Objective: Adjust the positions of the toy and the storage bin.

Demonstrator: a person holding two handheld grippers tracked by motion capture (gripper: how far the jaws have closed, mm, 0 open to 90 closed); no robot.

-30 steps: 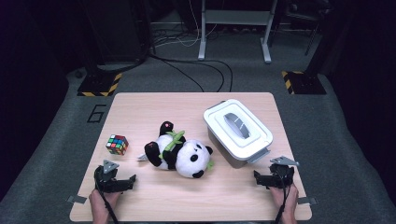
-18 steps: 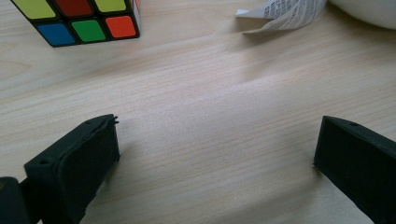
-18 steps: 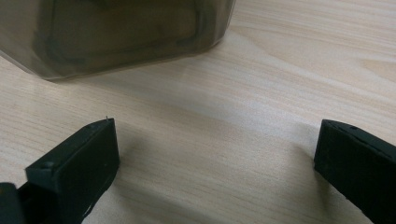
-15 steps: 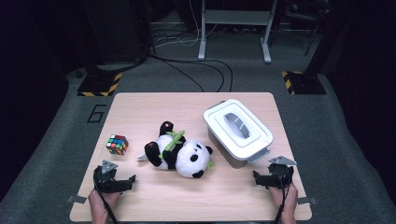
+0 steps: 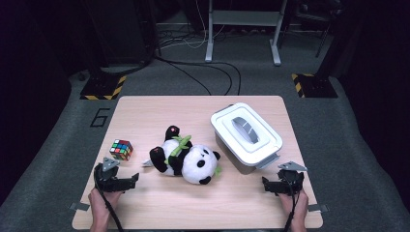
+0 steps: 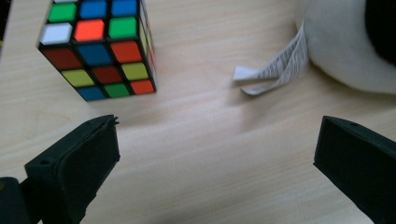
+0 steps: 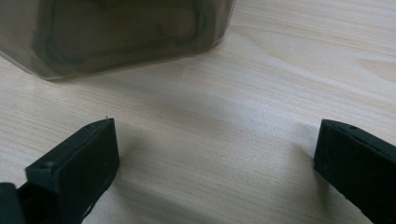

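The desk [image 5: 145, 111] carries a lidded white box [image 5: 245, 137] toward its right edge, a plush panda [image 5: 186, 159] lying at the middle, and a colour cube [image 5: 121, 149] near the left edge. The left claw [image 5: 126, 181] rests at the near-left corner, jaws spread wide and empty; the right claw [image 5: 269, 185] sits at the near-right corner just short of the box, equally wide and empty. A clean start probably means centring one thing between the jaws before closing, keeping clear of the panda's tag [image 6: 275, 65].
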